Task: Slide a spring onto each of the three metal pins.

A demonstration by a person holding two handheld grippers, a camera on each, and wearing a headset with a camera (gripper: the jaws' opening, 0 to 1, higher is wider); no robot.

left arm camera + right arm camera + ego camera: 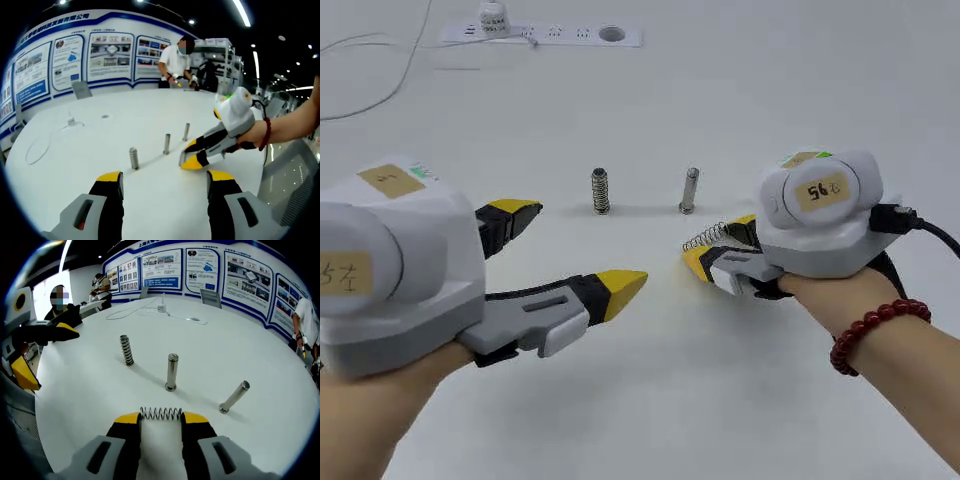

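Note:
Three metal pins stand on the white table point(650, 380). The left pin point(601, 190) point(126, 350) point(133, 158) wears a spring. The middle pin point(689, 190) point(171, 372) point(167, 144) is bare, and so is the third pin point(233, 396) point(186, 132). My right gripper point(715, 245) point(161, 417) point(192, 155) is shut on a loose spring point(705, 238) point(161, 413), held crosswise between its yellow tips, just short of the middle pin. My left gripper point(570, 247) point(165, 177) hovers open and holds nothing, to the near left of the pins.
A white power strip point(550, 35) with a plug and a thin cable point(380, 80) lies at the table's far edge. People point(175, 60) stand beyond the table, and one more person point(60, 305) sits at its side. Display boards point(200, 265) line the wall.

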